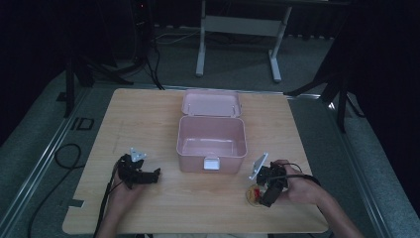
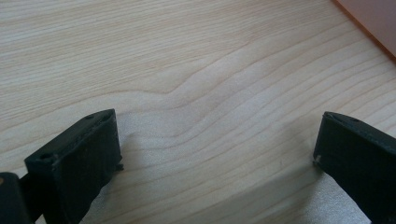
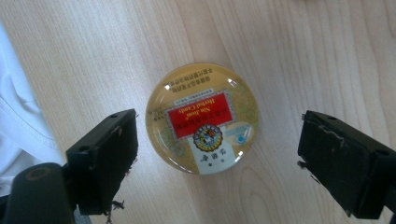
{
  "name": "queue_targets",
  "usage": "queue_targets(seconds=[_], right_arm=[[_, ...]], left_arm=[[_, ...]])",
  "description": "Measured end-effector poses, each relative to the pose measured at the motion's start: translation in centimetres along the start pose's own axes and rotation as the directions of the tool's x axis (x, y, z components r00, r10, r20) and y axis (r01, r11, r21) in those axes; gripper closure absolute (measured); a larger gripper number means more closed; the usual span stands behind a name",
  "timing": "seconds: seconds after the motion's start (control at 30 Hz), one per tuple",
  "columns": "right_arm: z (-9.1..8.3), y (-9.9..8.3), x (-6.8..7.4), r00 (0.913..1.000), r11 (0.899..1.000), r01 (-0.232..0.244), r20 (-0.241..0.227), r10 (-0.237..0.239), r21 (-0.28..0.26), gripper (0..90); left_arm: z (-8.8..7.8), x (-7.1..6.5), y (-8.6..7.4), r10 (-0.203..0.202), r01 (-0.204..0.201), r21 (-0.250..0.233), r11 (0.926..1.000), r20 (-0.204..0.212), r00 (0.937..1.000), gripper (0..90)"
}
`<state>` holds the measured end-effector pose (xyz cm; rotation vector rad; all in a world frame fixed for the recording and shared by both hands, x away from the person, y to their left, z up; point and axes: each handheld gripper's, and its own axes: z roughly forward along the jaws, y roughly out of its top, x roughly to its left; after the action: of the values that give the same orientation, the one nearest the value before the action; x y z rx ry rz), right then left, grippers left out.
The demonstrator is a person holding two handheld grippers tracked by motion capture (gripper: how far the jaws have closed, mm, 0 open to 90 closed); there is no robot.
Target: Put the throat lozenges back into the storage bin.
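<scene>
Item: round candy tin (image 3: 202,118), gold lid with red label, flat on the desk (image 1: 148,124) near its front edge, toward the front right corner.

Right gripper (image 3: 217,154): poised above the tin, jaws wide, one on each side, neither touching it. Risk, as a judgement: the tin is low and smooth-rimmed, so a closure set too high may slip over the lid or flick the tin away.

Left gripper (image 2: 215,154): jaws wide, empty, over bare wood toward the front left.

Pink box (image 1: 211,141): mid-desk, lid (image 1: 211,103) thrown back toward the far edge, interior empty. Risk: its front wall and white latch (image 1: 211,163) could catch a low carry.
</scene>
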<state>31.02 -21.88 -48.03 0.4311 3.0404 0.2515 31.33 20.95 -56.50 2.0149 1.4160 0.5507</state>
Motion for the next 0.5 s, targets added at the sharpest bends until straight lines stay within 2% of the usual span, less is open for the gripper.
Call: queue_targets(seconds=[0.5], right_arm=[[1.3,0.4,0.4,0.9989,0.999,0.028,-0.037,-0.027,0.035,11.9]], left_arm=[[0.0,0.0,0.0,-0.001,0.001,0.000,1.0000,0.000,1.0000,0.8]])
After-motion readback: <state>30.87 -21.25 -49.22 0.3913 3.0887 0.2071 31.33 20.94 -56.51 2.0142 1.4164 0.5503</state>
